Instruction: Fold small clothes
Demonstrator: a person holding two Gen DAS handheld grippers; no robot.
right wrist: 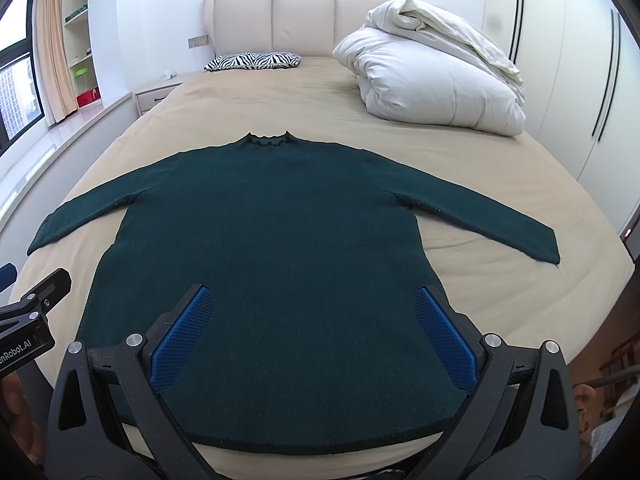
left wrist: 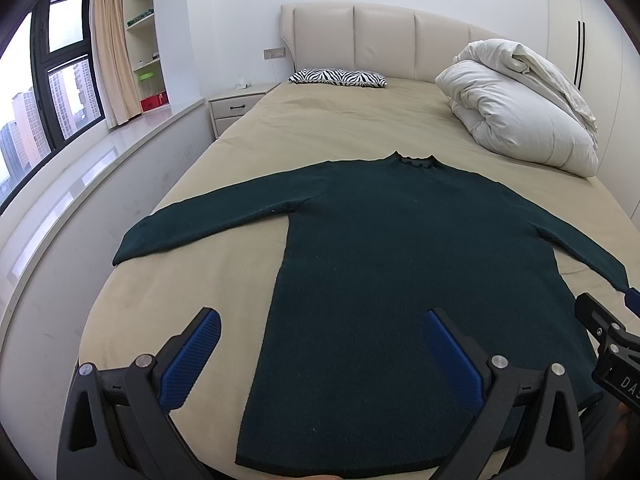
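A dark green long-sleeved sweater (left wrist: pixel 400 248) lies flat on the bed, collar toward the headboard, both sleeves spread out to the sides; it also shows in the right wrist view (right wrist: pixel 276 232). My left gripper (left wrist: pixel 322 320) is open and empty, held above the sweater's lower left part near the hem. My right gripper (right wrist: pixel 314 296) is open and empty, above the sweater's lower middle. The right gripper's edge shows at the right of the left wrist view (left wrist: pixel 612 340), and the left gripper's edge at the left of the right wrist view (right wrist: pixel 28 312).
The bed has a beige sheet (right wrist: pixel 480 184) and a cream padded headboard (right wrist: pixel 304 20). A folded white duvet (right wrist: pixel 432 68) lies at the far right, a zebra-print pillow (right wrist: pixel 252 61) by the headboard. A nightstand (left wrist: pixel 236 108), window ledge and shelves stand left; wardrobe doors right.
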